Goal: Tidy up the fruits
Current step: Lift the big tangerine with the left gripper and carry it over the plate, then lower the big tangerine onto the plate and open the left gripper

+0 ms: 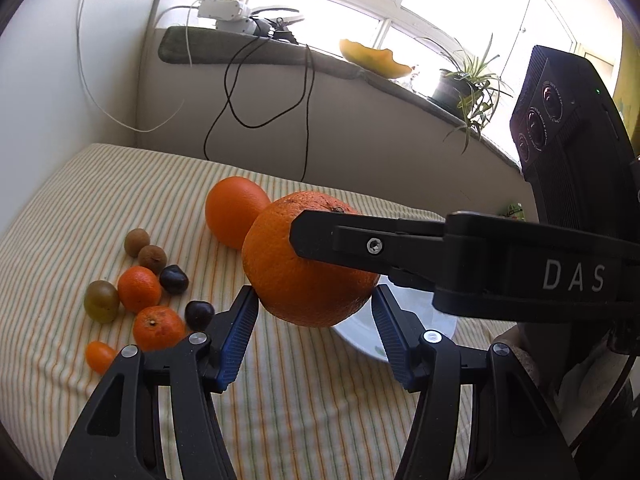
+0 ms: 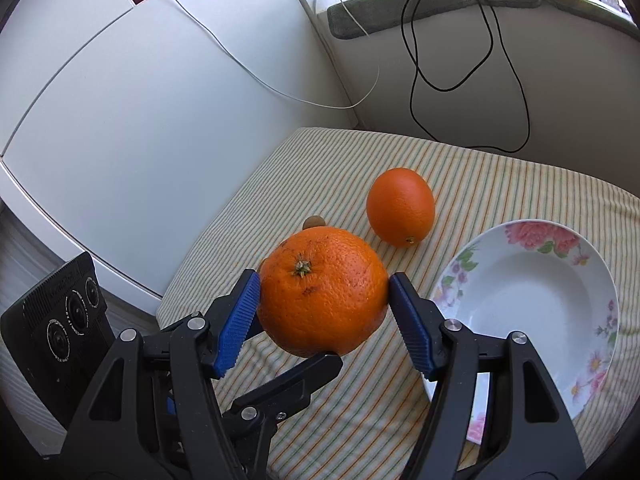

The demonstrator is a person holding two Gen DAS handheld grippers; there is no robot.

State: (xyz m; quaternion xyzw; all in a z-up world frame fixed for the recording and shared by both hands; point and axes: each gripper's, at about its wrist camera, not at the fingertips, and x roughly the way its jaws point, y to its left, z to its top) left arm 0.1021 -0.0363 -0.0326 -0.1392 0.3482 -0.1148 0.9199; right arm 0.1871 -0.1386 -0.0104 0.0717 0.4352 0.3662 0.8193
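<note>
A large orange (image 2: pixel 323 295) is lifted clear of the striped tablecloth (image 2: pixel 344 168) and gripped by both tools at once; the right gripper (image 2: pixel 323 286) has its blue ribbed pads pressed against the fruit's two sides, stem end facing the camera, while the left gripper (image 1: pixel 316 296) clasps the same orange (image 1: pixel 310 258) from the other direction, its left pad touching the peel, though its right pad is partly hidden behind the fruit and contact there is probable rather than plain; in the left wrist view one black finger of the right gripper crosses over the top of the orange. Behind it a second orange (image 2: pixel 401 206) rests on the cloth, near but apart from the white floral plate (image 2: pixel 560 240), which lies to the right and holds nothing. To the left in the left wrist view lie the small fruits in a loose cluster: two mandarins (image 1: pixel 139 288), two dark plums (image 1: pixel 174 279), two brown kiwis (image 1: pixel 137 242), a greenish plum (image 1: pixel 101 301) and a little orange tomato-like fruit (image 1: pixel 100 356). On the windowsill (image 1: pixel 360 68) stand a potted plant (image 1: pixel 468 84), a yellow dish (image 1: pixel 374 58) and white adapters with trailing cables (image 1: pixel 240 96).
</note>
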